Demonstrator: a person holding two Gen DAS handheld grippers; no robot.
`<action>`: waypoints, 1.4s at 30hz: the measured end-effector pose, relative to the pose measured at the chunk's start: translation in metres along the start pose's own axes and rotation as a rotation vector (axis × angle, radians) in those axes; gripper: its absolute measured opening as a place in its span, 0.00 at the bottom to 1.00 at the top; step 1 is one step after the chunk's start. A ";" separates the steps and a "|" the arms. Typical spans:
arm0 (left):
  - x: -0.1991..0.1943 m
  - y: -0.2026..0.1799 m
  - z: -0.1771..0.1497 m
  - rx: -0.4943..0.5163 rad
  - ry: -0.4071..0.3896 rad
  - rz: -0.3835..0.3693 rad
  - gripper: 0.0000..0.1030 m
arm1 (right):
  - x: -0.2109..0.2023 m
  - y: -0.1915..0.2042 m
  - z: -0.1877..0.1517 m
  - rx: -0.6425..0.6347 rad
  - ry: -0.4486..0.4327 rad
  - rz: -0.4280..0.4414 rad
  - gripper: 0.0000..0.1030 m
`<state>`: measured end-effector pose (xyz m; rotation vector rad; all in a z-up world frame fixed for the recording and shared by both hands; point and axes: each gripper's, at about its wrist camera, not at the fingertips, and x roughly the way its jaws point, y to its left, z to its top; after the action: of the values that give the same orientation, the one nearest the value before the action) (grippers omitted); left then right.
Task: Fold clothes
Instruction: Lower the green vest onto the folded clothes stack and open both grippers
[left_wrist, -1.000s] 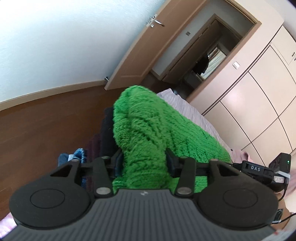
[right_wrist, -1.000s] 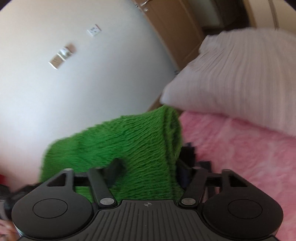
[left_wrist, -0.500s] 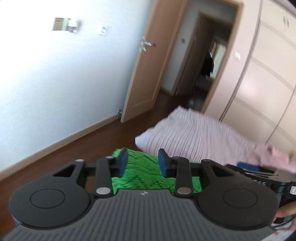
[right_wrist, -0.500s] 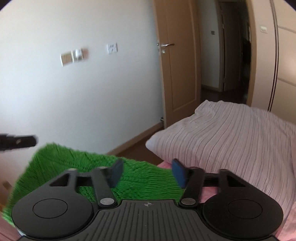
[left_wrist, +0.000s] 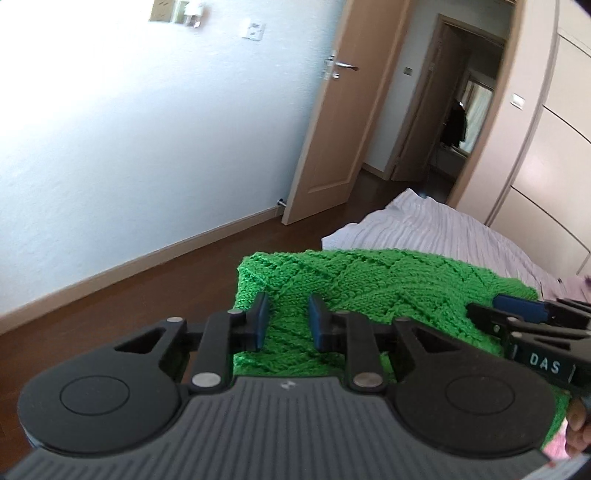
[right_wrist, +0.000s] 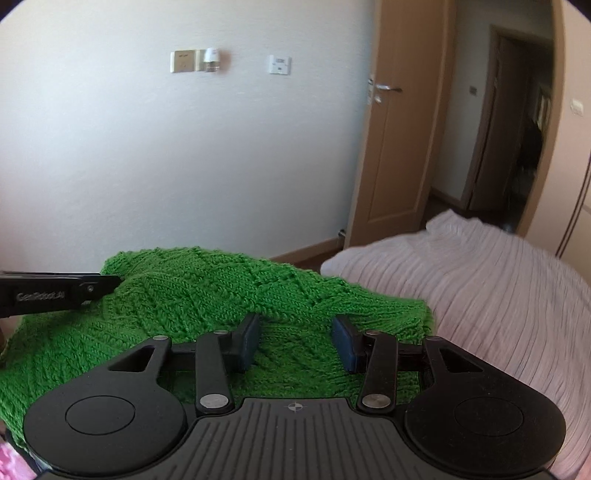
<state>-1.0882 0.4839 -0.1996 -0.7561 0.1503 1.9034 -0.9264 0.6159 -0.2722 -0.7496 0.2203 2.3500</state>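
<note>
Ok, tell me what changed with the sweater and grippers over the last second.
The sweater was bunched up, held in both grippers; now it lies spread out, released. The left gripper and right gripper have been closing, gripping nothing. The pillow stays put.

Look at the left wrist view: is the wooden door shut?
No. The wooden door stands swung open, showing the dark hallway beyond it.
</note>
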 end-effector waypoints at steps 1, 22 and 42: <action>-0.002 -0.001 0.002 0.003 -0.002 -0.003 0.21 | -0.002 -0.005 0.001 0.007 0.004 0.004 0.41; -0.094 -0.051 -0.057 0.144 0.020 -0.041 0.24 | -0.102 0.009 -0.067 -0.008 0.025 0.071 0.41; -0.182 -0.086 -0.023 0.135 0.071 0.006 0.69 | -0.217 -0.008 -0.036 0.288 0.053 0.093 0.62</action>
<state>-0.9558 0.3713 -0.0955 -0.7320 0.3224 1.8529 -0.7694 0.4935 -0.1780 -0.6722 0.6144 2.3180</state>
